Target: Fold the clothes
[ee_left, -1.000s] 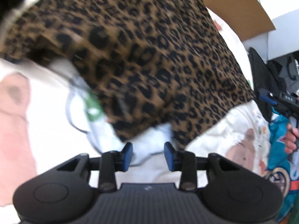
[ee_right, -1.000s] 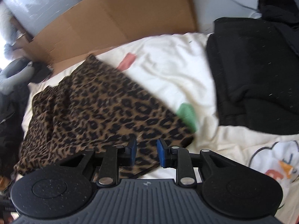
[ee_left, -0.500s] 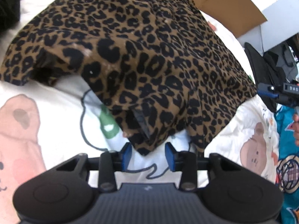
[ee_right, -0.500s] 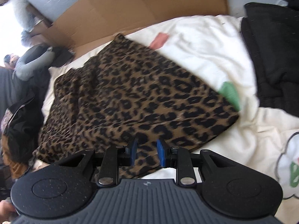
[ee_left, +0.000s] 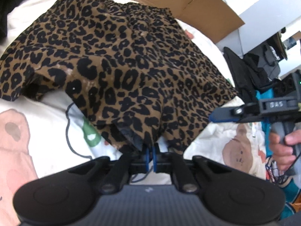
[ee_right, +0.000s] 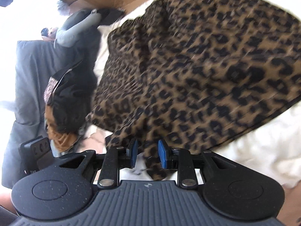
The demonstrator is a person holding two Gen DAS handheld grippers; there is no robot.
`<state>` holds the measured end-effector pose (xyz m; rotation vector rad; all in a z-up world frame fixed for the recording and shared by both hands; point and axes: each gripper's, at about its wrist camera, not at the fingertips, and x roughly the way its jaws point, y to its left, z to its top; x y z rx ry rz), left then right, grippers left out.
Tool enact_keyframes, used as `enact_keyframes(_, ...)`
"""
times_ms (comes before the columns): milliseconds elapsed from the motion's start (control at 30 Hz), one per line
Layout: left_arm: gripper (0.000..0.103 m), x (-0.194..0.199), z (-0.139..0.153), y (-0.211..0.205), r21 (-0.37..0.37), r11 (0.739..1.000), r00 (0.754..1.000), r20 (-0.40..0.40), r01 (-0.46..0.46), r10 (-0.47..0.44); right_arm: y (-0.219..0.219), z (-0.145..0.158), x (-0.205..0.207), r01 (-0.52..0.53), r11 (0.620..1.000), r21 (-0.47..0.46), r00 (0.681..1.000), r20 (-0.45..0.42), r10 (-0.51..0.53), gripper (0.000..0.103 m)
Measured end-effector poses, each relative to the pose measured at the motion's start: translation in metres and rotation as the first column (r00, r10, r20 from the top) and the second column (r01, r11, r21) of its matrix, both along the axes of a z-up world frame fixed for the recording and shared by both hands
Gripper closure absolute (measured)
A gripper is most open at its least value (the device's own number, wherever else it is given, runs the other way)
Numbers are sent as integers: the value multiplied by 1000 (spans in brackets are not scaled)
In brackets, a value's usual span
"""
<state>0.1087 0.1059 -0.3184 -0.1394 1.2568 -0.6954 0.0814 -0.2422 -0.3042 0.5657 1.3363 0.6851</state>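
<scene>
Leopard-print garment (ee_left: 120,71) spread over a white bedsheet (ee_left: 47,124) printed with cartoon bears, near hem bunched and lifted toward the left wrist camera. Left gripper (ee_left: 150,157) clamped on that near hem, blue pads (ee_left: 147,158) pressed together with only a thin fold of cloth between. Flattened cardboard box (ee_left: 199,3) beyond the garment's far edge, against a pale wall. Right gripper (ee_left: 222,115) seen side-on at the right of the left wrist view, blue finger (ee_left: 220,115) just at the garment's right corner, held by a hand (ee_left: 282,148) wrapped round its grip. In the right wrist view, right gripper (ee_right: 147,155) with its blue pads (ee_right: 134,154) standing apart, a tongue of leopard-print garment (ee_right: 197,71) hanging between them, beside the right pad but not squeezed; picture blurred, so actual contact unclear. Heap of dark and grey clothing (ee_right: 56,71) to the left of the garment in that view, with a tan piece (ee_right: 60,137) at its lower edge. Teal printed fabric (ee_left: 289,194) at the far right edge of the left wrist view.
</scene>
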Motion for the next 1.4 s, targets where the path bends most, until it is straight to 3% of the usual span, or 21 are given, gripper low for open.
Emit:
enact_keyframes(167, 100, -6, -1, 0, -3, 1000, 1000, 1, 26, -26, 17, -17, -12, 14, 998, 63, 995, -95, -8, 77)
enact_keyframes(433, 100, -11, -4, 2, -48, 999, 999, -48, -3, 1, 31, -63, -27, 116, 981, 155, 954, -293, -66, 77)
enact_keyframes(533, 100, -12, -6, 2, -64, 998, 998, -66, -13, 9, 30, -76, -30, 180, 963, 200, 929, -355, -100, 66)
enact_keyframes(600, 100, -11, -8, 3, -73, 997, 997, -80, -25, 19, 31, -80, -31, 206, 955, 214, 921, -372, -115, 62)
enact_keyframes(867, 100, -10, -12, 3, -110, 992, 990, -135, -62, 47, 36, -102, -38, 261, 934, 246, 892, -432, -136, 63)
enact_keyframes(900, 100, -10, -13, 2, -110, 992, 989, -139, -65, 49, 36, -105, -39, 268, 930, 252, 889, -436, -138, 63)
enact_keyframes(967, 100, -9, -15, 2, -107, 992, 988, -146, -68, 52, 36, -111, -38, 284, 920, 271, 883, -447, -141, 79)
enact_keyframes(1033, 100, -8, -16, 1, -104, 992, 987, -152, -73, 56, 38, -114, -36, 292, 914, 283, 880, -454, -140, 85)
enact_keyframes(1133, 99, -8, -15, -4, -76, 996, 989, -145, -48, 36, 40, -111, -33, 264, 924, 278, 894, -429, -127, 99)
enact_keyframes(1267, 98, -7, -10, 1, -40, 999, 986, -167, -11, 5, 39, -105, -31, 228, 948, 224, 915, -383, -130, 101)
enact_keyframes(1400, 98, 1, -4, 21, 33, 999, 990, -136, -35, 39, 35, -103, -30, 215, 956, 198, 925, -354, -134, 101)
